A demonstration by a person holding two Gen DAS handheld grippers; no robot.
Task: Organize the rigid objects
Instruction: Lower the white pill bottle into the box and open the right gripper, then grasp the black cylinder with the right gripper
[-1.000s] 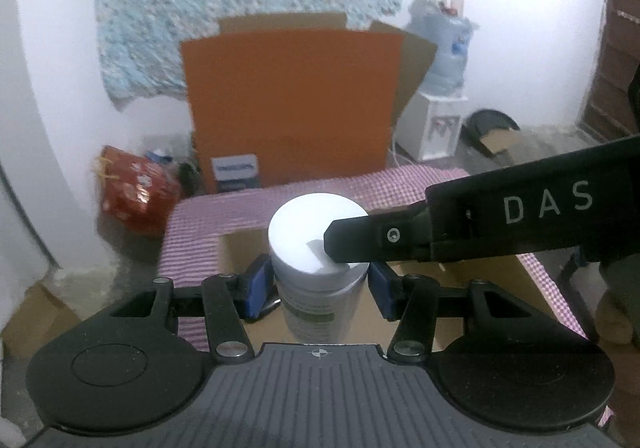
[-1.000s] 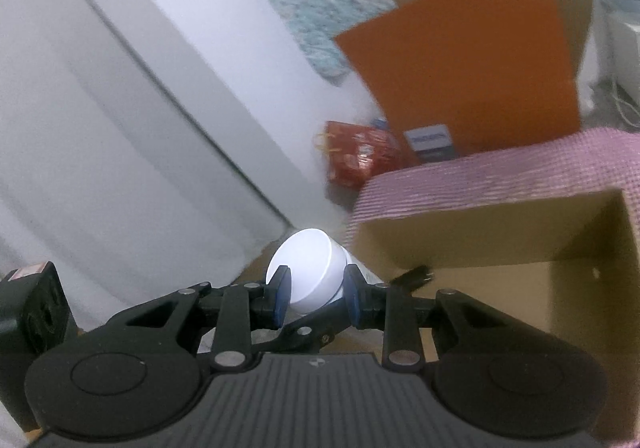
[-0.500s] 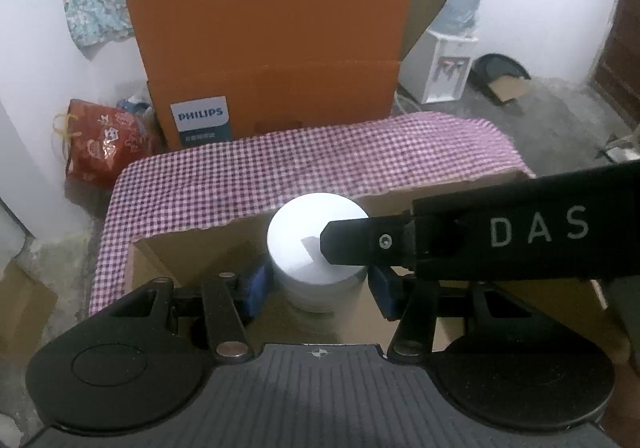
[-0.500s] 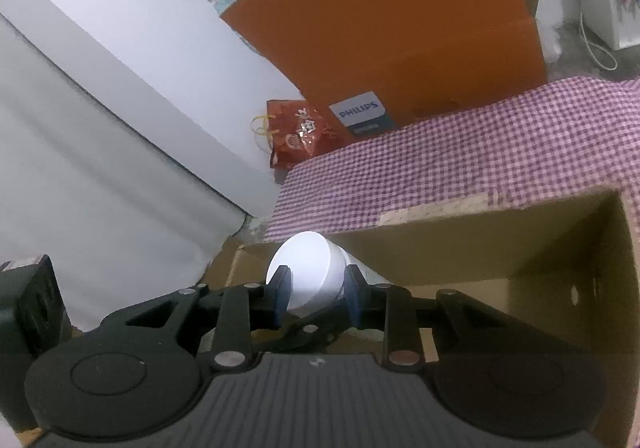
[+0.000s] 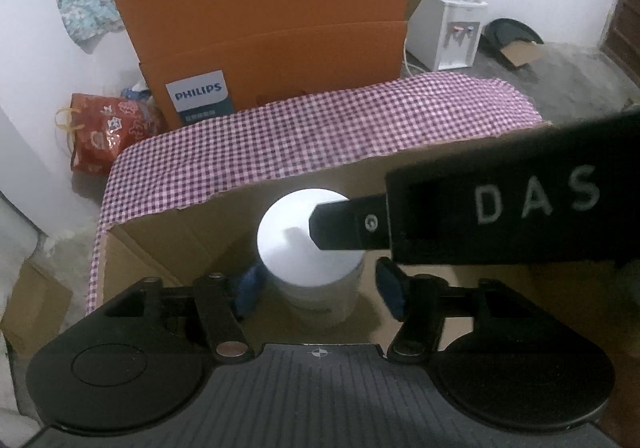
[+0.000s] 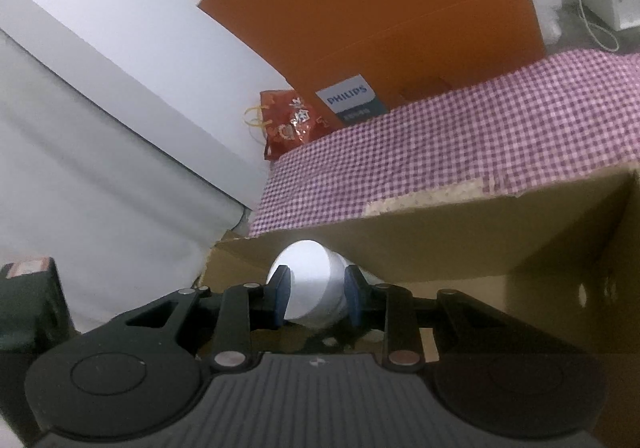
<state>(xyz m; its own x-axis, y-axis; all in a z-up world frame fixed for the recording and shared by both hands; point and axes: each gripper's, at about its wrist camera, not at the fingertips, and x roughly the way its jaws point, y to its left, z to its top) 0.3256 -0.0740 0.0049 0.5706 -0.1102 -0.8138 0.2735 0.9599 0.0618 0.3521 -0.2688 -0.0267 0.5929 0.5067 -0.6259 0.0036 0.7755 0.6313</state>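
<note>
1. White plastic jar [image 5: 310, 244], lidded, upright inside the open cardboard box [image 5: 168, 224]: in your left wrist view it stands between the blue pads [image 5: 390, 290] of your left gripper [image 5: 320, 292].
2. Your left gripper's jaws are apart; a gap shows between the right-side pad and the jar wall, and the other pad sits close by the jar, contact not clear.
3. Black finger of your right gripper [image 5: 348, 226], marked "DAS" on its body, crosses from the right edge and lies over the jar's lid.
4. Purple gingham cloth [image 5: 320, 128] covers the surface beyond the box's far wall; an orange Philips carton [image 5: 276, 36] stands open behind it.
5. Red patterned gift bag [image 5: 108, 132] on the floor beside the carton; a water dispenser [image 5: 456, 28] stands farther back.
6. In your right wrist view, the same white jar [image 6: 310, 288] appears tilted in frame, its lid clamped between the right gripper's [image 6: 314, 298] blue pads [image 6: 280, 296], both pressed on the lid's sides.
7. The jar sits low inside the box [image 6: 500, 244], near its left corner.
8. Gingham cloth [image 6: 460, 144], Philips carton [image 6: 400, 20] and gift bag [image 6: 288, 124] lie beyond.
</note>
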